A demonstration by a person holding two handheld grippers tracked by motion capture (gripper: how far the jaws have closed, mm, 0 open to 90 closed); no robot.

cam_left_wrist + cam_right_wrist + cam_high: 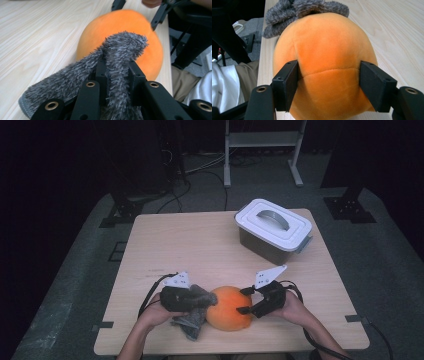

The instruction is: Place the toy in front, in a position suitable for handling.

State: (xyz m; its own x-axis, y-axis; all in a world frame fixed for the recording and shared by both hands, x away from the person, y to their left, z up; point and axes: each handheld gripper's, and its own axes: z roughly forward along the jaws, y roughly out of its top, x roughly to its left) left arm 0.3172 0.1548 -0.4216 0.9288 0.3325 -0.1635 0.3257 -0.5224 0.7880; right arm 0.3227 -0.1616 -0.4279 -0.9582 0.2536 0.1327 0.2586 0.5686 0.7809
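From my jaws, the table (200, 245) toward 12 and 11 o'clock is open for passing. At 1 o'clock the box (273, 231) stands in the way. Between my hands, the orange plush (229, 308) and the cloth (192, 320) block the path.

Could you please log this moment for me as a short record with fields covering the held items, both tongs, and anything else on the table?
Left tongs: shut on the grey fuzzy cloth
Cloth: pressed against the orange plush ball
Right tongs: jaws set on both sides of the ball, pressing its surface
Ball: resting on the wooden table, near the front edge
Elsewhere: lidded storage box at the far right, handle on top
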